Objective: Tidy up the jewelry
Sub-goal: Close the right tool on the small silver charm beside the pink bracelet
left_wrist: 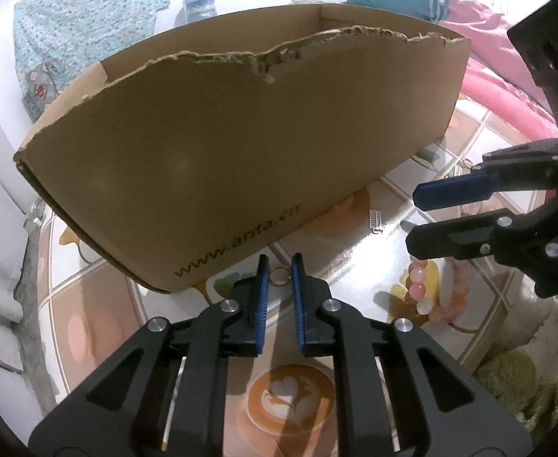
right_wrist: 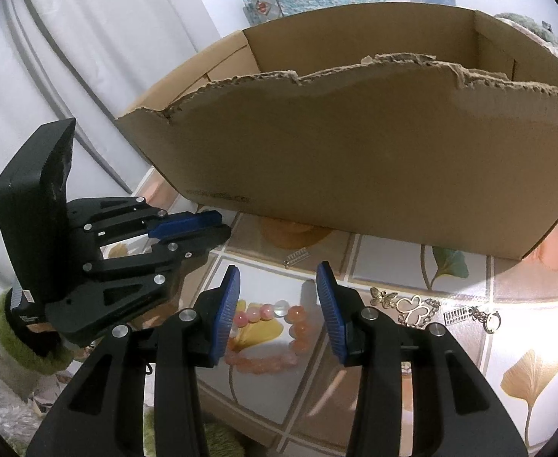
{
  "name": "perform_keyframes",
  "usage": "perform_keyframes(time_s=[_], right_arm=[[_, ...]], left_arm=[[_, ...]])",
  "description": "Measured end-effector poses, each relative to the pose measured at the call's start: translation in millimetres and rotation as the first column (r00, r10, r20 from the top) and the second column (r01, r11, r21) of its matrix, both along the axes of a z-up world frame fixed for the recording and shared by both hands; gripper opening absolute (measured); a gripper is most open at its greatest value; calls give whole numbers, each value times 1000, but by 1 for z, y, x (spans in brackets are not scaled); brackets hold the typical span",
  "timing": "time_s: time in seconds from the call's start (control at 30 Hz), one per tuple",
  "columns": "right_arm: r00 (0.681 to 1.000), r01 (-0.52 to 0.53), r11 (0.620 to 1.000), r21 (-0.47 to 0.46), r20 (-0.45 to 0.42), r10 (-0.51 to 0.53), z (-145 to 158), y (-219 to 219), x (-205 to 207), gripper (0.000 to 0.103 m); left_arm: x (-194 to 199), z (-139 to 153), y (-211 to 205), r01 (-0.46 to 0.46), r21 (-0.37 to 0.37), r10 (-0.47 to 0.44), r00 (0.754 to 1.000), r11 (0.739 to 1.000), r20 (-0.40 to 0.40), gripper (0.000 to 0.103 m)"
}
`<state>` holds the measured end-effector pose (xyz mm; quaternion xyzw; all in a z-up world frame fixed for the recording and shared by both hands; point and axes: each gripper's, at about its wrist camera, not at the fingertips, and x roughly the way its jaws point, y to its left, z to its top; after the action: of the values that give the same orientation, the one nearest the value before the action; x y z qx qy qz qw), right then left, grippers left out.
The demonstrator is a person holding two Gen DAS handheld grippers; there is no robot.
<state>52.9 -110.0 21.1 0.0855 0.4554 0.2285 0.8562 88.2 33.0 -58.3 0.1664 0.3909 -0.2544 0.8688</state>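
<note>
A brown cardboard box (left_wrist: 241,144) with a torn top edge stands on the patterned table; it also shows in the right wrist view (right_wrist: 374,160). My left gripper (left_wrist: 279,266) is open with a narrow gap, low over a small gold ring (left_wrist: 279,276) lying by the box's near corner. My right gripper (right_wrist: 277,278) is open wide above a pink bead bracelet (right_wrist: 275,339), which also shows in the left wrist view (left_wrist: 424,293). A small silver charm (right_wrist: 297,257) lies near the box. Butterfly charms and a chain (right_wrist: 412,306) lie to the right.
The table (right_wrist: 526,342) has a glossy tile-and-leaf print cloth. Pink and teal fabric (left_wrist: 488,57) lies behind the box. A white curtain (right_wrist: 88,76) hangs at the left. Green fuzzy fabric (left_wrist: 507,381) lies at the table's near edge.
</note>
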Motion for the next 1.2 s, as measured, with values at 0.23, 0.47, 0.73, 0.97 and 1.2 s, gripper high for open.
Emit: perform_keyframes(time_s=[0.23,0.47,0.73,0.97,1.2], right_arm=[[999,10,998,-66,49,-6,5,7,1,41],[996,-20,987,-162,79,34,1,25,12,41],[995,-62,966,-250,63,80,-10,31,17,27],[993,-82,960,-269,64,103,-10,32,19,15],[994,-71,973,-217,66,88,-2,18,13,15]], left_arm=[[-11,-4,7,-35,-24,35,999,999,4,11],[-10,-2,10,-51,-37,51,999,998,8,11],[-10,-2,11,-56,-44,57,998,997,12,11],[-11,-1,13,-55,-49,56,998,997,15,11],[-13,2,15,-56,-51,57,998,997,22,11]])
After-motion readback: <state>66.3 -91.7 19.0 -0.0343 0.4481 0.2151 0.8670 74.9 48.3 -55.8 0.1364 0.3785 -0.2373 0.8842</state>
